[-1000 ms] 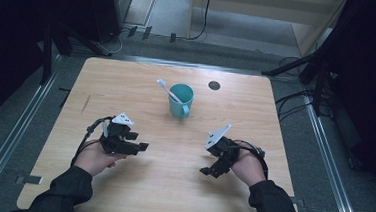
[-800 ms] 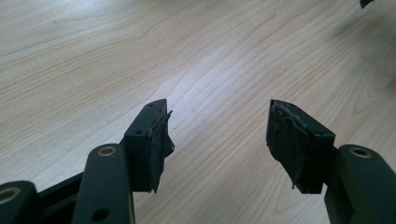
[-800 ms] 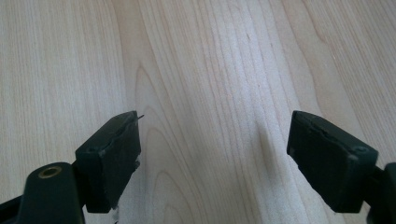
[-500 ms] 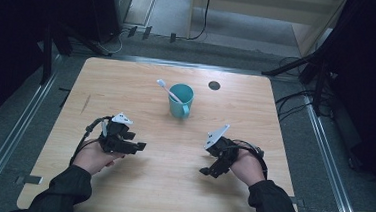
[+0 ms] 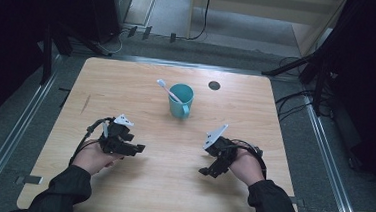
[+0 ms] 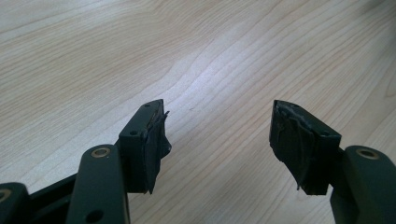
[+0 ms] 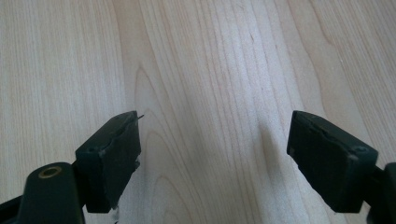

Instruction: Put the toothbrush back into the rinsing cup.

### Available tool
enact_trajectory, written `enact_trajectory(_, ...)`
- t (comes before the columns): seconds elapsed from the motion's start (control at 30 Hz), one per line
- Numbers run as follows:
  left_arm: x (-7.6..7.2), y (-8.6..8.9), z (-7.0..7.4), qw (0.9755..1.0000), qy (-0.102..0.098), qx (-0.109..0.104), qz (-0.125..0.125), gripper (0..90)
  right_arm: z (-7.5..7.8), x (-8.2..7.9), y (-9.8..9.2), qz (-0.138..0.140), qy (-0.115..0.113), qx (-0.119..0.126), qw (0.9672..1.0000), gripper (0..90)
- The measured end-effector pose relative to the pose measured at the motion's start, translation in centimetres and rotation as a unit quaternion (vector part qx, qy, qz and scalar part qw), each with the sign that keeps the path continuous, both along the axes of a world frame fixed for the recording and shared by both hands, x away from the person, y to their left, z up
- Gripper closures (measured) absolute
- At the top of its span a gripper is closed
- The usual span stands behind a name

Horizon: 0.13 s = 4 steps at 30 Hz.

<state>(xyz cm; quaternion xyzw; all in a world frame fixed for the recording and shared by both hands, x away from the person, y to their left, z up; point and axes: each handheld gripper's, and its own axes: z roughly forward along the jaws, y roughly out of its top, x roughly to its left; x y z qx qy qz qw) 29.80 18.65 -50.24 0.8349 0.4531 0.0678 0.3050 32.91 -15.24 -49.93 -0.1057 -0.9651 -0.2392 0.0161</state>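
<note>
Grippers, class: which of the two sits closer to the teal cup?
The right gripper looks marginally closer to the teal cup; the left gripper sits slightly farther off.

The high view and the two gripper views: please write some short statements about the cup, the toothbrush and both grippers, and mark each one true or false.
1. The teal cup stands upright on the wooden table. True.
2. The toothbrush lies flat on the table beside the cup. False: it stands slanted in the cup, with its head past the rim.
3. The left gripper is open, with bare wood between its jaws. True.
4. The right gripper is shut on the cup's handle. False: it is open, holds nothing and is apart from the cup.
5. Both grippers are nearer to the person than the cup is. True.
</note>
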Motion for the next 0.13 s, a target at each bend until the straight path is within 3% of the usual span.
enact_trajectory(0.13, 0.08, 0.01, -0.43, 0.9995, -0.006, 0.030, -0.001, 35.3, -0.06, -0.01, 0.02, 0.001, 0.002, -0.004, 1.0000, 17.4)
